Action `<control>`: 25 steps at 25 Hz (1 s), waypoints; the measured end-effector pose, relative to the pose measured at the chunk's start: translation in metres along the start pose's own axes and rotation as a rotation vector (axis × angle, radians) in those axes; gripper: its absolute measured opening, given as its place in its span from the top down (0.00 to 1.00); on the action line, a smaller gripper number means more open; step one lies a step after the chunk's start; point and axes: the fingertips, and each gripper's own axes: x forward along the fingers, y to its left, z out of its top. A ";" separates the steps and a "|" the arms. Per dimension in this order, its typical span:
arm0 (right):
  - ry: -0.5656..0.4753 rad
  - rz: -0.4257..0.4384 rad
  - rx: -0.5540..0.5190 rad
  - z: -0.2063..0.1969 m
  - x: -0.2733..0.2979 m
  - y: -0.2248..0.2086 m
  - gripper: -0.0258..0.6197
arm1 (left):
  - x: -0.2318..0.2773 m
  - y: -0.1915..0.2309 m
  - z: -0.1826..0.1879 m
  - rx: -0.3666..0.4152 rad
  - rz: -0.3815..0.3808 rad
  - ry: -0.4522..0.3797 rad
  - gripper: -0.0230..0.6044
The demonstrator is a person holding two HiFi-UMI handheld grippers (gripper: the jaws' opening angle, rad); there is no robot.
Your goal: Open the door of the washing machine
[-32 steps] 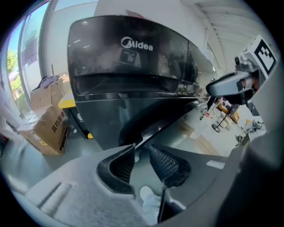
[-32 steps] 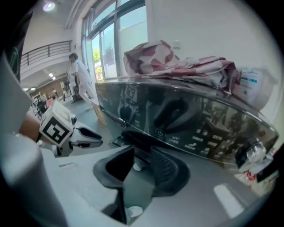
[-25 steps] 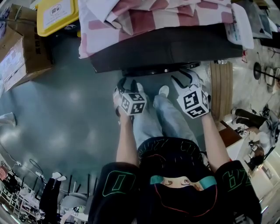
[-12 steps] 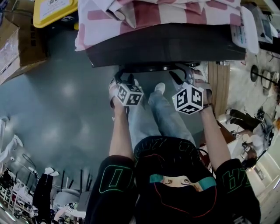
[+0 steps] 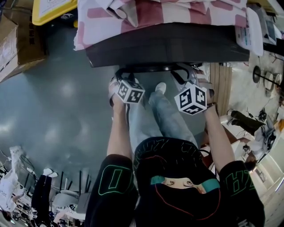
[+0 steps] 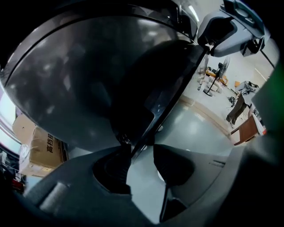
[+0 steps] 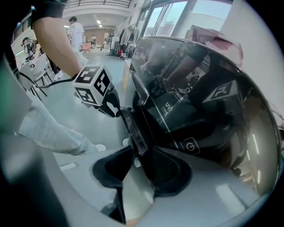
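Observation:
The black washing machine [image 5: 168, 42] stands in front of me, its round dark-glass door [image 7: 199, 102] facing my legs. In the head view both grippers reach down to the door's rim [image 5: 151, 67]. My left gripper [image 5: 124, 74] is at the rim's left part. In the left gripper view [image 6: 141, 153] its jaws stand apart, the door [image 6: 88, 75] edge runs between the tips, and floor shows beside the right pad. My right gripper [image 5: 184, 72] is on the rim's right part. Its jaws [image 7: 141, 157] have just been closing, and both pads lie against the thick rim.
A pink-and-white checked cloth [image 5: 155, 13] lies on top of the machine. Cardboard boxes [image 5: 17, 44] and a yellow lid [image 5: 53, 9] sit on the floor at left. A wooden board [image 5: 222, 84] leans at right. My shoes [image 5: 160, 88] stand under the door.
Both grippers have moved in from a little before the machine to the door's rim. The right gripper's marker cube has rolled. The left gripper has sunk slightly.

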 end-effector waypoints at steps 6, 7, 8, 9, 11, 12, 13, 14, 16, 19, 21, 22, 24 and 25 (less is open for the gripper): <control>0.007 0.012 0.041 0.001 0.000 0.002 0.73 | -0.002 0.000 -0.005 -0.008 0.017 -0.014 0.70; 0.007 0.018 0.042 0.001 0.000 0.002 0.73 | -0.002 0.000 -0.005 -0.008 0.020 -0.009 0.70; 0.007 0.024 0.041 0.001 0.000 0.002 0.73 | -0.001 -0.002 -0.007 -0.010 0.021 -0.004 0.70; 0.007 0.030 0.039 0.000 0.000 0.002 0.73 | -0.001 -0.003 -0.008 -0.012 0.023 -0.002 0.70; 0.005 0.034 0.035 0.000 -0.001 0.003 0.73 | -0.002 -0.004 -0.007 -0.020 0.037 -0.008 0.70; 0.002 0.035 0.032 -0.001 -0.001 0.004 0.73 | -0.003 -0.004 -0.007 -0.024 0.047 -0.008 0.70; -0.001 0.039 0.027 -0.002 -0.001 0.005 0.73 | -0.004 -0.005 -0.008 -0.028 0.053 -0.006 0.70; -0.002 0.047 0.018 -0.003 -0.002 0.007 0.73 | -0.004 -0.008 -0.010 -0.036 0.052 -0.002 0.70; -0.007 0.070 -0.007 -0.006 -0.006 0.014 0.73 | -0.007 -0.020 -0.018 -0.057 0.041 0.005 0.70; -0.024 0.095 -0.058 -0.009 -0.010 0.027 0.73 | -0.014 -0.035 -0.034 -0.098 0.050 0.015 0.70; -0.027 0.110 -0.092 -0.014 -0.014 0.037 0.73 | -0.019 -0.050 -0.046 -0.126 0.054 0.028 0.70; -0.027 0.117 -0.106 -0.018 -0.017 0.042 0.73 | -0.021 -0.059 -0.051 -0.138 0.056 0.032 0.70; -0.029 0.129 -0.134 -0.024 -0.021 0.049 0.73 | -0.025 -0.073 -0.058 -0.167 0.062 0.032 0.71; -0.034 0.134 -0.149 -0.027 -0.022 0.052 0.73 | -0.027 -0.079 -0.062 -0.187 0.065 0.030 0.71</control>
